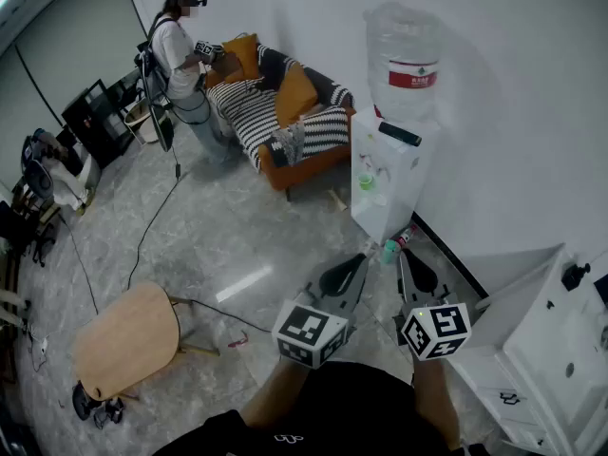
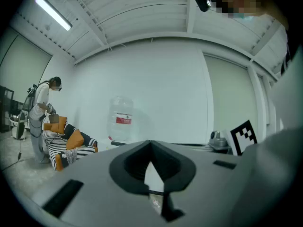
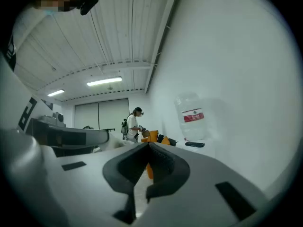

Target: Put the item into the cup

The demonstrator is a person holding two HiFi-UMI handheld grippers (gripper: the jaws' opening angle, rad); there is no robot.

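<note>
Grey marble floor (image 1: pixel 218 245) filled most of the head view. An orange sofa (image 1: pixel 285 103) with striped cushions stood against the far wall, with a person (image 1: pixel 180 55) beside it.

A white water dispenser (image 1: pixel 385 174) stood by the right wall and carried a clear bottle (image 1: pixel 404 60). The bottle's red-and-white label (image 1: pixel 415 74) was too small to read. A small green cup (image 1: pixel 366 182) sat upright in the dispenser's front recess. A teal bottle (image 1: pixel 389 251) stood on the floor at its base.

No view let me single out the item, so its position and long axis went unrecorded.

Left hand-held gripper (image 1: pixel 356 264) (image 2: pixel 150 143): jaw tips together, nothing between them, pointed toward the dispenser. Right hand-held gripper (image 1: pixel 407 262) (image 3: pixel 148 144): the same, tips meeting, empty. Both were held low, near the dispenser base, and well apart from the cup.
</note>
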